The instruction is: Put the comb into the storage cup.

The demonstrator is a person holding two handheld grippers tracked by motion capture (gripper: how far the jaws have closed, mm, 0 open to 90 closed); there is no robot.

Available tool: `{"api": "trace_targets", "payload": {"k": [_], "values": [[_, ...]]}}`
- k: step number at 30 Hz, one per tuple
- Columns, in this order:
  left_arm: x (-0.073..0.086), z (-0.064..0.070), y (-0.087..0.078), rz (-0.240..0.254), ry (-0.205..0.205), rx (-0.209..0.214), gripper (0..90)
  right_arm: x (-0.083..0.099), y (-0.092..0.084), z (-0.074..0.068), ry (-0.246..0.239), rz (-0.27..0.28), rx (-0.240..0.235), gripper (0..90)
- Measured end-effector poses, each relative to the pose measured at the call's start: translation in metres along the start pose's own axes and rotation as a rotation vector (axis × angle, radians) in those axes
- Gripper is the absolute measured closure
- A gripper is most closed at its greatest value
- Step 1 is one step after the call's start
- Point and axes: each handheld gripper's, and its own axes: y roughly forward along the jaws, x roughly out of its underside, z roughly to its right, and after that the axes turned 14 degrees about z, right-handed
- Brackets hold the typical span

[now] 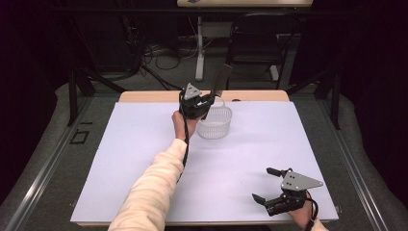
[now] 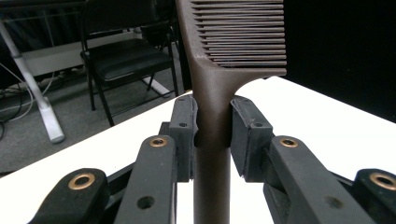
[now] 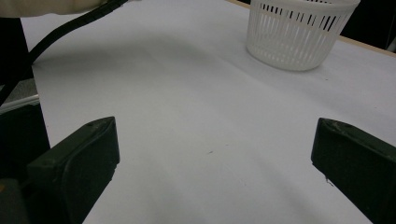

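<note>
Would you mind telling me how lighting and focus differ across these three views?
High view: the white table is evenly lit and the surroundings are dark. Left gripper view: the comb is sharp, while the chair behind is soft. Right gripper view: the basket is clear and casts a faint shadow; the near jaws are slightly blurred.

High view looks forward and down on the whole worktop point(image 1: 144, 159) from the person's side. Left gripper view sits close behind its jaws, facing the comb point(image 2: 212, 116) and chair point(image 2: 123, 58). Right gripper view looks low across the worktop toward the basket point(image 3: 299, 32), shared with the high view.
</note>
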Motion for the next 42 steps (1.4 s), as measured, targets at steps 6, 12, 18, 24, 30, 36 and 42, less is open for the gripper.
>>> {"api": "trace_targets", "payload": {"k": [6,12,18,24,30,36,42], "values": [[0.004,-0.001,0.002,-0.016,0.002,0.007,72.0,0.0,0.0,0.0,0.001,0.0,0.0,0.6],[0.007,-0.001,0.005,-0.036,-0.001,0.023,72.0,0.0,0.0,0.001,-0.009,0.002,-0.001,0.6],[0.011,-0.001,0.007,-0.054,0.002,0.031,72.0,0.0,0.0,0.001,-0.011,0.003,0.0,0.7],[0.013,-0.002,0.008,-0.079,-0.004,0.042,72.0,0.0,0.0,0.001,-0.008,0.002,0.0,0.7],[0.015,-0.002,0.01,-0.093,0.005,0.048,72.0,0.0,0.0,0.001,-0.012,0.003,0.001,0.7],[0.015,-0.001,0.011,-0.102,0.013,0.056,72.0,0.0,0.0,0.001,-0.01,0.002,0.001,0.7],[0.016,-0.001,0.012,-0.113,0.018,0.07,72.0,0.0,0.0,0.0,-0.011,0.002,0.002,0.7]]}}
